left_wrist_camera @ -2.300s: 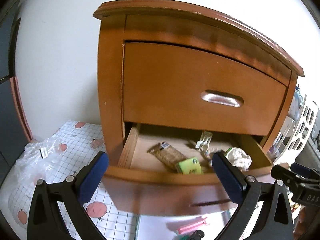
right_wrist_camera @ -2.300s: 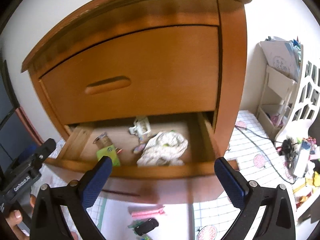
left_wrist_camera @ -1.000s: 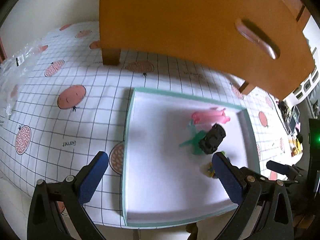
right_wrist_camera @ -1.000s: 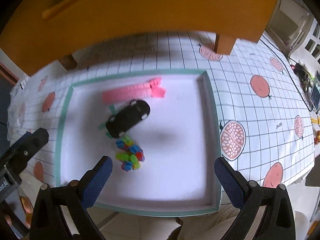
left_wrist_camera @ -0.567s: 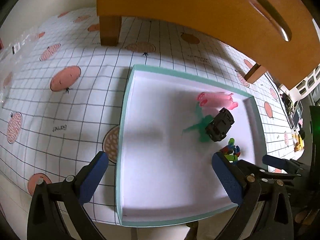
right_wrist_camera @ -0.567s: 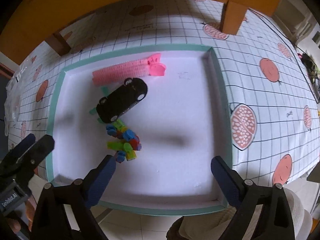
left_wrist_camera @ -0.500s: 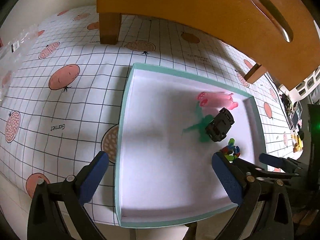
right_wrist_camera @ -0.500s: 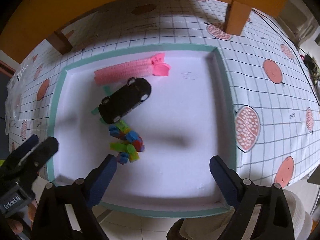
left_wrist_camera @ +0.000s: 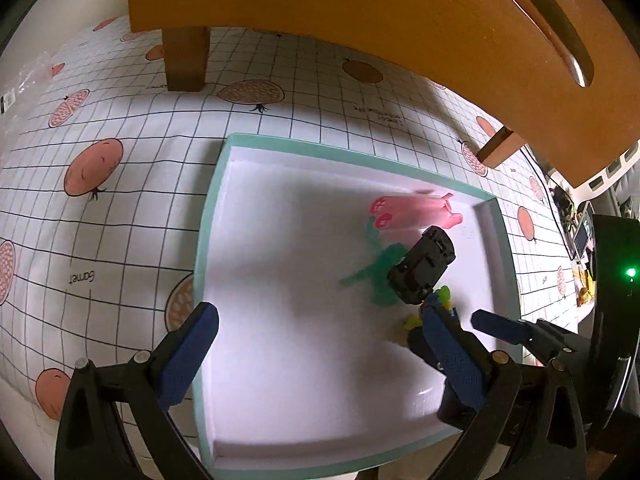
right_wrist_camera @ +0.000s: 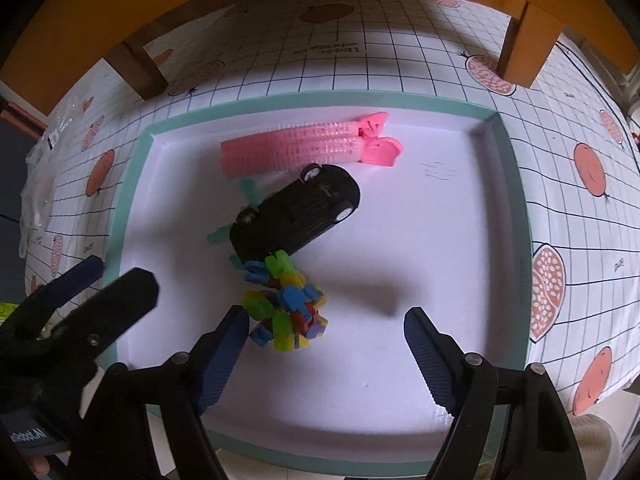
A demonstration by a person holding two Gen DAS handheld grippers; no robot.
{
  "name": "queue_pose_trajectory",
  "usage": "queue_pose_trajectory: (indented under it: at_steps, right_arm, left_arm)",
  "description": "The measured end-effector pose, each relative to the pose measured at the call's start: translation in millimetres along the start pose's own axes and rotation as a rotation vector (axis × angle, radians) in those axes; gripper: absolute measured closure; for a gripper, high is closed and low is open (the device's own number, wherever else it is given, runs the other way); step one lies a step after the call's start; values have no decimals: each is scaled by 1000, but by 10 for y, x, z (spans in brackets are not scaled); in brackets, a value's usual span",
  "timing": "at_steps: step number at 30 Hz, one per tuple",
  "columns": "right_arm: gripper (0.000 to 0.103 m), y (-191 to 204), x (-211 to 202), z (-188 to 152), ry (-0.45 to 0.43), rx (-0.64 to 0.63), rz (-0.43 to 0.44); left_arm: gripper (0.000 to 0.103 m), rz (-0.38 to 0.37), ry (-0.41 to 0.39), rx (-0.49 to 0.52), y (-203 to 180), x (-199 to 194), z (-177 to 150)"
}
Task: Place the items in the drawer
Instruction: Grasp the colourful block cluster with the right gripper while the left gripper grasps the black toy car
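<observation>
A grid-patterned cloth (right_wrist_camera: 400, 56) printed with fruit carries a teal-rimmed white tray (right_wrist_camera: 516, 184), in which a pink hair clip (right_wrist_camera: 304, 146), a black toy car (right_wrist_camera: 296, 214) and a cluster of coloured blocks (right_wrist_camera: 286, 308) are located. The right hand-held gripper (right_wrist_camera: 326, 344), whose jaws have just been closing, is positioned open above the tray, gripping nothing, with the blocks just beside its left finger. The left hand-held gripper (left_wrist_camera: 320, 344) is held wide open and empty.

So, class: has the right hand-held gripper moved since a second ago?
Yes. The right hand-held gripper has come down toward the tray, nearer the colourful blocks, its jaws closing with nothing gripped.
</observation>
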State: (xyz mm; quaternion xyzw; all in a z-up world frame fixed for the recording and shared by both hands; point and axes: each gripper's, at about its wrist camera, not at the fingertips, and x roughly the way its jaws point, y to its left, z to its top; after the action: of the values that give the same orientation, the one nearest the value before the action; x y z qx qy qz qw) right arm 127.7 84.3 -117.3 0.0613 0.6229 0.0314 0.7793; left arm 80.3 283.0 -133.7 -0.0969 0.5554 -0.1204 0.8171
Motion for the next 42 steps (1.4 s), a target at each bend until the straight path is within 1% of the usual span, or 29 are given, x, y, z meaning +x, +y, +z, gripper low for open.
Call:
queue_pose_trajectory:
  at_steps: [4, 7, 13, 16, 19, 21, 27, 28, 29, 31, 33, 37, 39, 42]
  right_arm:
    - [21, -17, 71, 7, 14, 6, -4]
    - [21, -76, 112, 12, 19, 37, 5]
    - [23, -238, 87, 0, 17, 91, 24]
    - [27, -316, 60, -14, 15, 117, 27]
    - [32, -394, 32, -33, 19, 141, 48]
    - [37, -440, 24, -54, 28, 155, 58]
    - [37, -471, 23, -127, 51, 187, 111]
    - [37, -469, 23, -131, 53, 185, 111]
    - [37, -476, 13, -139, 53, 183, 109]
    - [37, -481, 2, -141, 52, 184, 108]
    - [41, -523, -8, -147, 46, 189, 108]
    - [47, -570, 9, -130, 36, 215, 115]
    - [52, -584, 5, -135, 35, 221, 112]
    - [56, -611, -16, -160, 37, 226, 114]
  left_arm:
    - [1, 2, -2, 10, 7, -4, -16]
    - [1, -1, 1, 6, 1, 7, 5]
    - [1, -7, 1, 43, -130, 48, 77]
    - [1, -9, 6, 54, -165, 88, 110]
    - [8, -9, 17, 72, -207, 139, 138]
    - [8, -10, 30, 81, -230, 181, 145]
    - [8, -18, 48, 131, -361, 248, 180]
    - [11, -19, 50, 135, -381, 254, 189]
    - [19, -20, 53, 148, -429, 268, 212]
    - [24, -18, 67, 172, -491, 299, 234]
    - [25, -16, 77, 200, -568, 316, 248]
    - [40, -8, 99, 257, -724, 350, 256]
    - [43, -6, 111, 281, -795, 379, 253]
    - [45, 11, 132, 305, -857, 434, 241]
